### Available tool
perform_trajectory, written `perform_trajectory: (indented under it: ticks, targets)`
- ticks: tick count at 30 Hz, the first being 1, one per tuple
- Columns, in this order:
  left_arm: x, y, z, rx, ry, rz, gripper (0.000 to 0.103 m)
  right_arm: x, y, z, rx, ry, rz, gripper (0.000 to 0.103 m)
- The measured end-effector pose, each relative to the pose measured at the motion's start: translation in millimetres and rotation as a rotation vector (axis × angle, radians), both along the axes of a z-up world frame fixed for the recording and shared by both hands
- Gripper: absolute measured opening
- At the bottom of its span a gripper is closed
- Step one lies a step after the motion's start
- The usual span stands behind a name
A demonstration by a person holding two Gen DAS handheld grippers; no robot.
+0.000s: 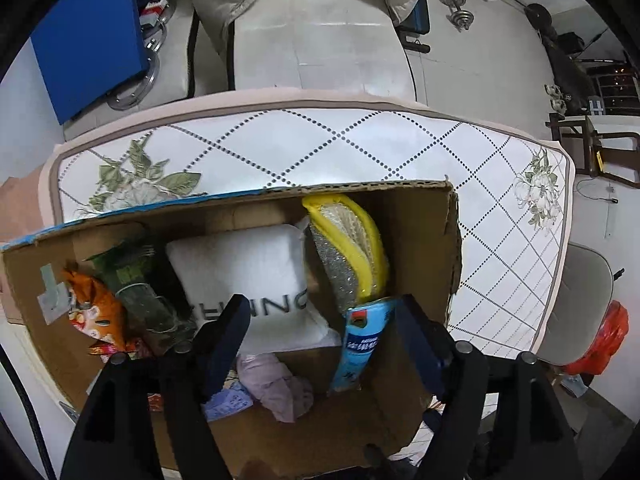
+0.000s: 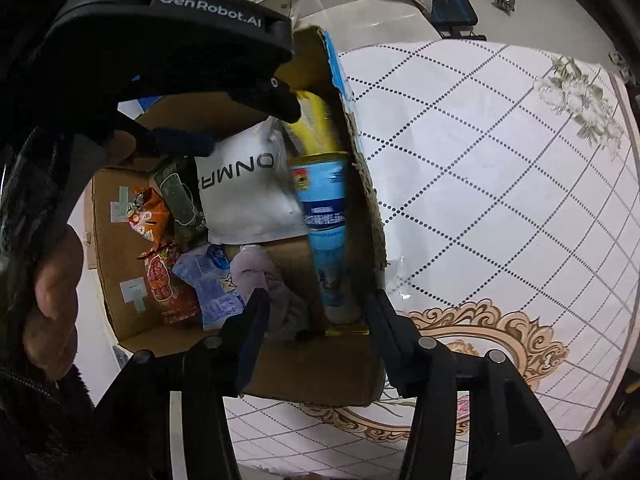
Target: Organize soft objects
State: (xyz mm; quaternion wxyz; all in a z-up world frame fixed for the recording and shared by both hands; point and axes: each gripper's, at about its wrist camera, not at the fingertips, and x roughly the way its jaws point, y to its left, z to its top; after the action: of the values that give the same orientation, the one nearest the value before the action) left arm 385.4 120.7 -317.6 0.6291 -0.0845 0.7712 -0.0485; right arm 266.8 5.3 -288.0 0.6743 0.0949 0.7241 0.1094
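I see the box [image 1: 420, 216] already packed: pillow [image 1: 248, 272], sponge [image 1: 348, 248], pouch [image 2: 324, 220]. Both hand-held grippers [image 1: 320, 320] [image 2: 316, 312] stand apart, empty. Little seems left.

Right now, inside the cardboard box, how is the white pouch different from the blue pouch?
The white pouch is broad, plain, with dark letters; the blue pouch is narrow, long and printed with pictures. The white pouch sits mid-box; the blue pouch leans on the box's side wall. Both are soft packs, gripped by nothing.

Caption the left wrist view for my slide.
Open left gripper above a cardboard box holding a white pillow and blue pouch.
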Motion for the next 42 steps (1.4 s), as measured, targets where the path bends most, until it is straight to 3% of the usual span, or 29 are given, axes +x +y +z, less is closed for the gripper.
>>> perform_trajectory:
  ticks: [5, 8, 10, 14, 29, 37, 42]
  targets:
    - [-11.6, 9.0, 19.0, 0.032, -0.056, -0.003, 0.074, -0.9, 0.3, 11.7, -0.042, -0.026, 0.021, 0.061]
    - [-26.3, 16.7, 33.4, 0.059, -0.112, -0.004, 0.076, -4.0, 1.3, 18.2, -0.075, -0.053, 0.034, 0.083]
    - [-41.4, 25.8, 44.8, 0.094, -0.165, -0.004, 0.093, -7.1, 2.6, 23.6, -0.08, -0.075, 0.042, 0.089]
    - [-74.8, 45.8, 65.0, 0.193, -0.264, 0.01, 0.1, -15.8, 10.0, 32.2, -0.119, -0.118, 0.089, 0.103]
    - [-180.9, 87.8, 91.3, 0.277, -0.383, 0.132, 0.103, -55.5, 23.6, 52.5, -0.184, -0.223, 0.138, 0.103]
    - [-199.4, 86.6, 95.3, 0.278, -0.399, 0.147, 0.103, -60.3, 24.5, 54.4, -0.207, -0.238, 0.134, 0.103]
    - [-210.8, 80.2, 123.6, 0.284, -0.46, 0.148, 0.103, -66.9, 21.1, 74.7, -0.212, -0.283, 0.127, 0.103]
